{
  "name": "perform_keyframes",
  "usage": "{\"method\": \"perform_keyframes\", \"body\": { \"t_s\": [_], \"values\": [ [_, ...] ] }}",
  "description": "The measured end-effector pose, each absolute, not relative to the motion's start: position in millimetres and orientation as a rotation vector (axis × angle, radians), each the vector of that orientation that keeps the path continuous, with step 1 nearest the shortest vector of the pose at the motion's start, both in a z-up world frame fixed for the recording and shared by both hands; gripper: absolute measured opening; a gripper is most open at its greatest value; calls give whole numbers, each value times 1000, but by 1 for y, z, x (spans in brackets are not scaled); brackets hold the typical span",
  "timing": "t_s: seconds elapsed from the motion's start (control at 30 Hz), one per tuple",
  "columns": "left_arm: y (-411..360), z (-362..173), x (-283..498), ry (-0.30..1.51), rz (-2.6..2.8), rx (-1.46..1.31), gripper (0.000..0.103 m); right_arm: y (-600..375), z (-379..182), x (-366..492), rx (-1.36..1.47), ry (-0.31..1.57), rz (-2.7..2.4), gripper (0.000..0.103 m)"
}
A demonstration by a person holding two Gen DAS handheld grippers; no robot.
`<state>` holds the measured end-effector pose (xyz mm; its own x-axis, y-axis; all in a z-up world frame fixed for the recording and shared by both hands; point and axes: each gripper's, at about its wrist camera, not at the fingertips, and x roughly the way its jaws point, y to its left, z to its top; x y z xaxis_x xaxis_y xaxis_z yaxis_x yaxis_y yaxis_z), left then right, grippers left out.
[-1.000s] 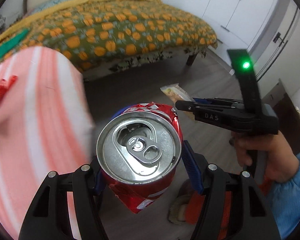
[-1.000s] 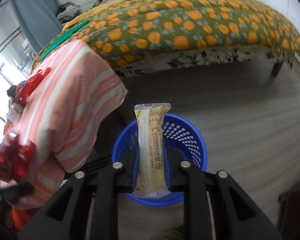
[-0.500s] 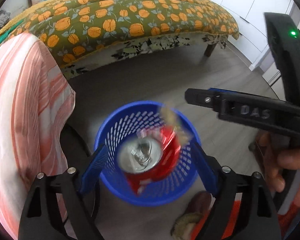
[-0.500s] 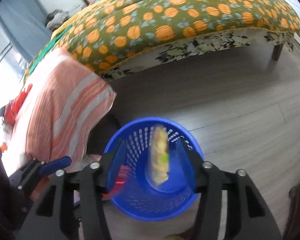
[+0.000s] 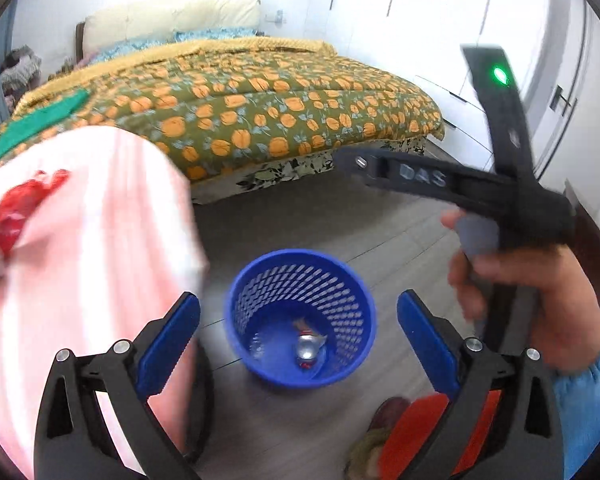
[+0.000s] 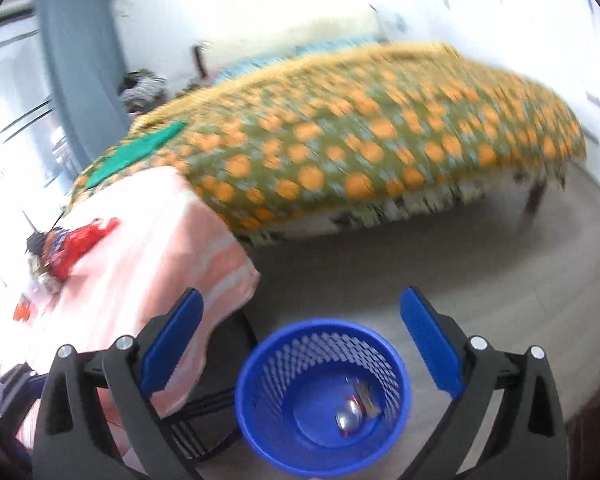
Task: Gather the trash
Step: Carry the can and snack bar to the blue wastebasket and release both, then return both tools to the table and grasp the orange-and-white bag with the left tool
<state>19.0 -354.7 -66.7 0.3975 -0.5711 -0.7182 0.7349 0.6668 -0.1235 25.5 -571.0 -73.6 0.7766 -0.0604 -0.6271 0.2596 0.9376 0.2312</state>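
A blue mesh waste basket (image 5: 256, 296) stands on the floor below both grippers, and its rim (image 6: 256, 364) also shows in the right wrist view. At its bottom lie the crushed red soda can (image 5: 308, 350) and a snack wrapper (image 5: 303, 325); the can (image 6: 349, 412) and wrapper (image 6: 367, 397) show there too. My left gripper (image 5: 298, 336) hangs above the basket, its jaws opening wide with nothing between them. My right gripper (image 6: 301, 336) is likewise above it, jaws opening and empty. A hand (image 5: 519, 304) holds the right gripper's body (image 5: 439, 180) at the right of the left wrist view.
A table under a pink striped cloth (image 5: 80, 240) stands left of the basket, with red wrappers and other litter (image 6: 70, 244) on it. A bed with an orange-flowered cover (image 5: 240, 108) fills the back. White cupboards (image 5: 419, 20) line the far right. Grey wood floor (image 6: 459, 264) surrounds the basket.
Both grippers opened; the can and the wrapper dropped into the blue basket. Both grippers then rose and tilted up, so more of the bed and the walls shows.
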Motion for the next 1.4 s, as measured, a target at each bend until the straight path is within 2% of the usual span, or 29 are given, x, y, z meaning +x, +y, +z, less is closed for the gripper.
{"method": "perform_keyframes", "body": {
  "t_s": [0.23, 0.5, 0.7, 0.97, 1.17, 1.4],
  "values": [
    [-265, -69, 18, 810, -631, 261, 98, -464, -58, 42, 206, 640, -72, 99],
    [-152, -78, 63, 851, -300, 180, 98, -344, -80, 70, 113, 744, 183, 99],
    [-76, -77, 88, 841, -77, 147, 98, -296, -87, 86, 62, 802, 202, 99],
    [-48, -90, 112, 879, -41, 161, 97, -250, -93, 121, 4, 886, 232, 99],
    [-31, -96, 121, 934, -95, 52, 98, -251, -105, 130, 14, 909, 188, 99],
    [-35, -98, 125, 939, -84, 68, 98, -246, -108, 132, -19, 930, 144, 99]
  ]
}}
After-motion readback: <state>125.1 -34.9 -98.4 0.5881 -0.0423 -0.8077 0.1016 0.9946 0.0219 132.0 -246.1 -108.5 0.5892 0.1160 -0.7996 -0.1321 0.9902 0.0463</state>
